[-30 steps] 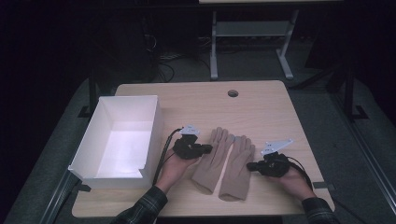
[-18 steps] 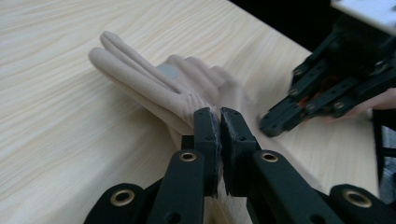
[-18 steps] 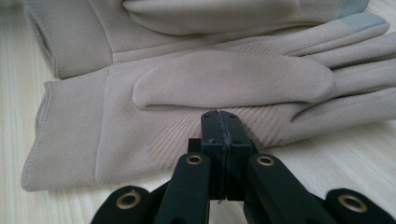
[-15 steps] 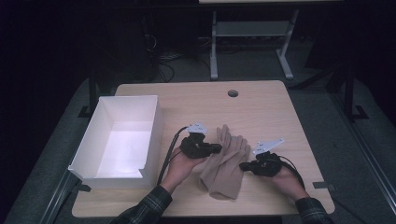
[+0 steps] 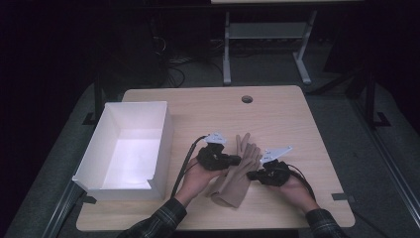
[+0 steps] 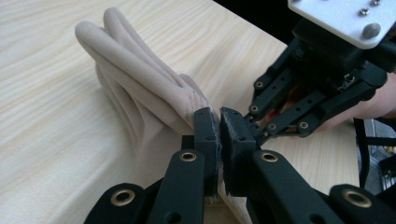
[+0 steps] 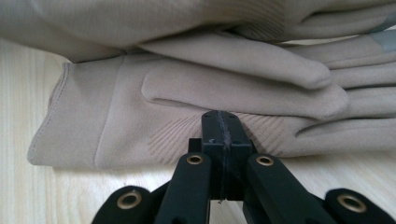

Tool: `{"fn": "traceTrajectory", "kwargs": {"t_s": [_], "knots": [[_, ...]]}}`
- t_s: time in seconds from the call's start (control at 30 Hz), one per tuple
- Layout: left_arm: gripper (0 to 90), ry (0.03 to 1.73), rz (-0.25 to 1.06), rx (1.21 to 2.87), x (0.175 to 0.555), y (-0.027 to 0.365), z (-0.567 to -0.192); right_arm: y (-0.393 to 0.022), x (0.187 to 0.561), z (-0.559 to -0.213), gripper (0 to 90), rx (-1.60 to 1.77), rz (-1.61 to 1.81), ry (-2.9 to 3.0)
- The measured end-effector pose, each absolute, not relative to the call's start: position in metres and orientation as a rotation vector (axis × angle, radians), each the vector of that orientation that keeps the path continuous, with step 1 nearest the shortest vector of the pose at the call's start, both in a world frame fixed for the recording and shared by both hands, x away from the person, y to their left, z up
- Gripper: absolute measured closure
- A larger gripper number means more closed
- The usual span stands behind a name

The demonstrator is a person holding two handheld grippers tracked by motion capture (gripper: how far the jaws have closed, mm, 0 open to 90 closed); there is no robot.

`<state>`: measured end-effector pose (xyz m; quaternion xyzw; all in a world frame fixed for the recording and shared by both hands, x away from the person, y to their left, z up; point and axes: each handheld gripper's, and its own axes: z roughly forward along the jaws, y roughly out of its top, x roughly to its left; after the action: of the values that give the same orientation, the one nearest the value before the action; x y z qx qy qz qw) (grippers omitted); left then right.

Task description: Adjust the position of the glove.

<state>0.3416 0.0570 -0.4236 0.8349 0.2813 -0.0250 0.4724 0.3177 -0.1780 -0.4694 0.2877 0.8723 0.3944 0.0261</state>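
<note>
In the high view I find the pair of beige gloves (image 5: 237, 171) lying on the wooden table (image 5: 297, 119) in the lower middle of the frame, one glove partly over the other, fingers pointing toward the upper edge and cuffs toward the lower edge. My left gripper (image 5: 234, 160) sits at the gloves' left edge, and in the left gripper view (image 6: 218, 135) its jaws are clamped on a fold of glove fabric, the glove fingers stretching away to the upper left of that frame. My right gripper (image 5: 251, 175) sits at the gloves' right edge; in the right gripper view (image 7: 221, 122) its jaws are pressed fully together, their tips against the lower glove's palm. I cannot tell whether any fabric is pinched between them. A white open box (image 5: 163, 134) stands on the table at the left of the high view, well apart from the gloves.
</note>
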Motion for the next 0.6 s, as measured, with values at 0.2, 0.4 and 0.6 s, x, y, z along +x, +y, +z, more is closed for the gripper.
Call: {"fn": "traceTrajectory", "kwargs": {"t_s": [0.2, 0.4, 0.6], "knots": [[85.5, 0.673, -0.049, 2.078, 0.340, 0.052, -0.427, -0.166, 0.321, -0.471, 89.9, 0.895, 1.238, 2.681], [84.8, 0.677, -0.055, 2.097, 0.340, 0.050, -0.434, -0.165, 0.321, -0.471, 89.9, 0.892, 1.233, 2.680], [79.9, 0.684, -0.058, 2.107, 0.340, 0.047, -0.439, -0.179, 0.317, -0.462, 85.8, 0.907, 1.219, 2.645]]}}
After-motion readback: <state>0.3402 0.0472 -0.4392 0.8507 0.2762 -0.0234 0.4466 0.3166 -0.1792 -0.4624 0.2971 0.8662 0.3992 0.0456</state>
